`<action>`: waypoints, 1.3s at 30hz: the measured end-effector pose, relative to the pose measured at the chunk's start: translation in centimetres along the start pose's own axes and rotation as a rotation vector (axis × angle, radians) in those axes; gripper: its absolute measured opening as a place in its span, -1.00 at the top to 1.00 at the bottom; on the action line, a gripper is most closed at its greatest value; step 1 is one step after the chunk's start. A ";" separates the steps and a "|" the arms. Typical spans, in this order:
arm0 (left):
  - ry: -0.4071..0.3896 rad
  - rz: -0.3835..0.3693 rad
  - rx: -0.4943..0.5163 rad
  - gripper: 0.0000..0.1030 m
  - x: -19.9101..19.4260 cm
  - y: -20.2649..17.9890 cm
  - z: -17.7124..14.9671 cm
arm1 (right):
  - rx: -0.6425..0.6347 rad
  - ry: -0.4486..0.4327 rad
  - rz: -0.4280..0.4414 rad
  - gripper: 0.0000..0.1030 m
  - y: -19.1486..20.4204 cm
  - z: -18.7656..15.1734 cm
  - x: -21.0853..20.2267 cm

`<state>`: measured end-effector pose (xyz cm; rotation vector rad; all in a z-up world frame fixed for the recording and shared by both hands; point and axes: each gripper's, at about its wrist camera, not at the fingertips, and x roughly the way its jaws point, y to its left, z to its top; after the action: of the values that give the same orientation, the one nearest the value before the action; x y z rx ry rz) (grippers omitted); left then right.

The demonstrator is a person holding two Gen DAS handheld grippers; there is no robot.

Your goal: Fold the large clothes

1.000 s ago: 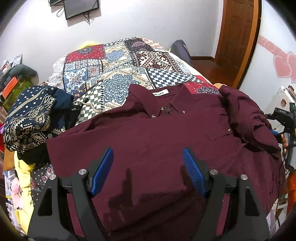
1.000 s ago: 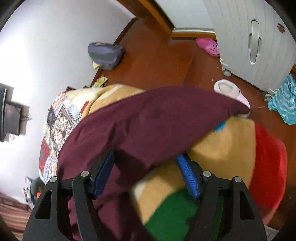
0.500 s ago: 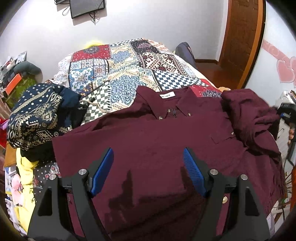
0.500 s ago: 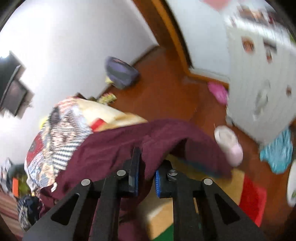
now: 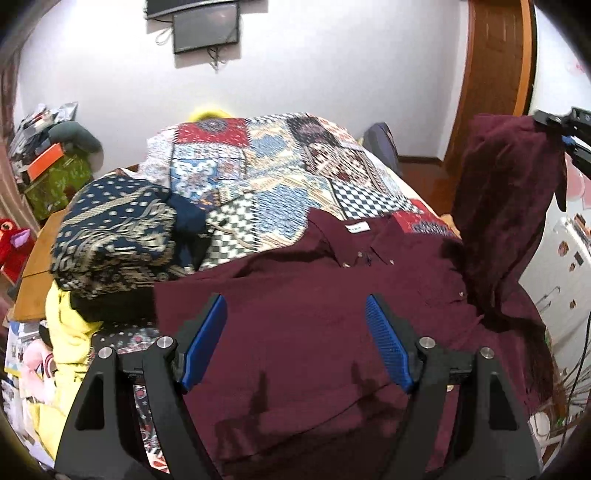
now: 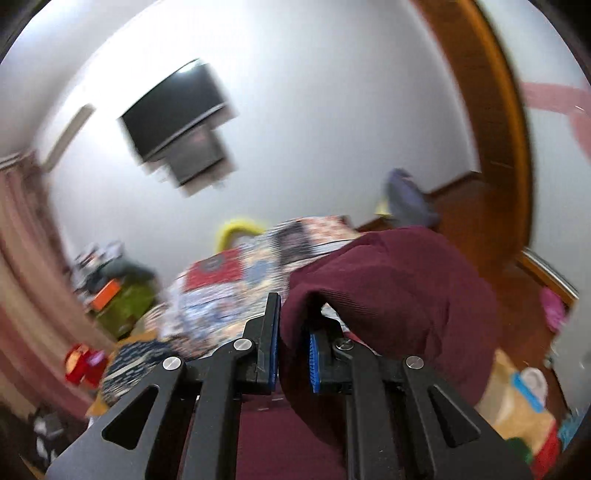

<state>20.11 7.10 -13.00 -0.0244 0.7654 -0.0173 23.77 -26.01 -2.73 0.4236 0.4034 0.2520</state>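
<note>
- The right gripper [image 6: 293, 343] has snapped its fingers closed on the sleeve [image 6: 391, 291] of the maroon shirt [image 5: 314, 332] — a second ago that cloth only lay between wide fingers.
- Up it goes: the sleeve now hangs high off the bed [image 5: 266, 170], where before it sat bunched at the shirt's side.
- The left gripper [image 5: 295, 343] hovers over the shirt body, fingers spread wide, holding nothing.
- The shirt lies front-up and buttoned on the bed; looks like the sleeve fold-in is starting.

White walls [image 5: 314, 74], wall-mounted screen [image 5: 205, 27], wooden door [image 5: 495, 74], patchwork-covered bed [image 5: 266, 177], wooden floor [image 6: 469, 206]
</note>
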 end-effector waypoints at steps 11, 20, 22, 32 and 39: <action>-0.002 0.076 -0.120 -0.49 -2.0 6.9 -2.5 | -0.151 0.418 0.176 0.78 10.4 -11.9 11.6; 0.069 0.131 -0.183 -0.49 -1.2 10.0 -5.4 | -0.309 0.725 0.176 0.70 11.5 -21.4 14.2; 0.082 0.134 -0.184 -0.49 -0.9 10.0 -5.7 | -0.331 0.741 0.175 0.51 11.5 -21.7 13.9; 0.093 0.078 -0.143 -0.49 0.1 7.2 -4.0 | -0.279 0.720 0.232 0.15 7.6 -17.6 8.9; 0.123 0.009 -0.079 -0.49 2.8 3.6 -1.1 | -0.187 0.518 0.030 -0.11 -0.3 -12.8 5.2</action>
<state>21.38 10.63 -15.85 -0.0957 0.8884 0.0202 23.01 -20.16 -15.21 0.1755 0.8733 0.4272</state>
